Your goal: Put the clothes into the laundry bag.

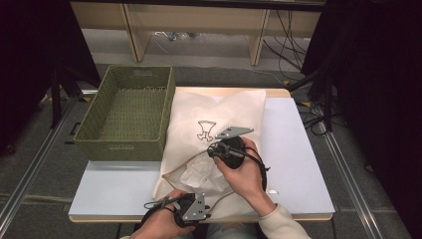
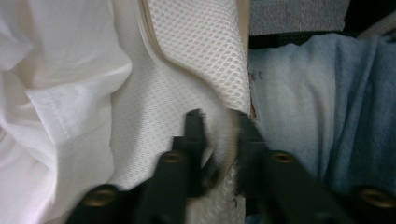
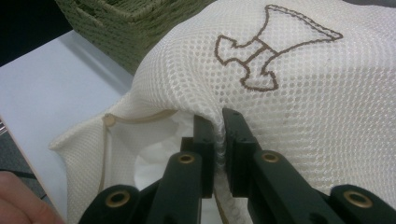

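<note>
Woven green basket (image 1: 127,114) stands at the desk's (image 1: 293,164) left, touching a white mesh bag (image 1: 219,107) that lies mid-desk. No writing is readable; the bag bears only a brown stitched emblem (image 3: 273,49). At the near edge, the left gripper (image 2: 217,119) pinches the bag's rim between its fingers. Farther right, the right gripper (image 3: 220,116) has its fingers pressed onto a mesh fold above the opening, where white cloth (image 2: 51,107) shows inside.

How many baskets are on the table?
1. The green woven basket sits at the table's far left corner, right beside the white mesh bag.
</note>
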A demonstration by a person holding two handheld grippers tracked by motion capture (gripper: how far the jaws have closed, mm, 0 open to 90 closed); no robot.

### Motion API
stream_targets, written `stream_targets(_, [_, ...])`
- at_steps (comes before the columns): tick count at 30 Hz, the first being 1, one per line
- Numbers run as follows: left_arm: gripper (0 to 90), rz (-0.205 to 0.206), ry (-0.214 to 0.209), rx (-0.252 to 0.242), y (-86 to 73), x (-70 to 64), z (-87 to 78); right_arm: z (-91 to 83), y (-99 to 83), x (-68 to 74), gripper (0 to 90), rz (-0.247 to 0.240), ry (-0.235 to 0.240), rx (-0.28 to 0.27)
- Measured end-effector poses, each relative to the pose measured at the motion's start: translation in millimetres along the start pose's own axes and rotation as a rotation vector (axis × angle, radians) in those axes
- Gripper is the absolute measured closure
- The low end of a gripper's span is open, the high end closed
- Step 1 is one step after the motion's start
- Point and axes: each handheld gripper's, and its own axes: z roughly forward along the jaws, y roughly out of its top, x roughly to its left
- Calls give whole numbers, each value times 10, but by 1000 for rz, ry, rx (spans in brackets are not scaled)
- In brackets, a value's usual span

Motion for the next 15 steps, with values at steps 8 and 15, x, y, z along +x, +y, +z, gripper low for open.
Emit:
stream_targets(8, [861, -132, 270, -263, 214, 296, -396, -193, 99, 193, 872, -145, -35, -91])
stream_targets(15, [861, -54, 404, -384, 459, 389, -789, -281, 124, 284, 876, -159, -30, -126])
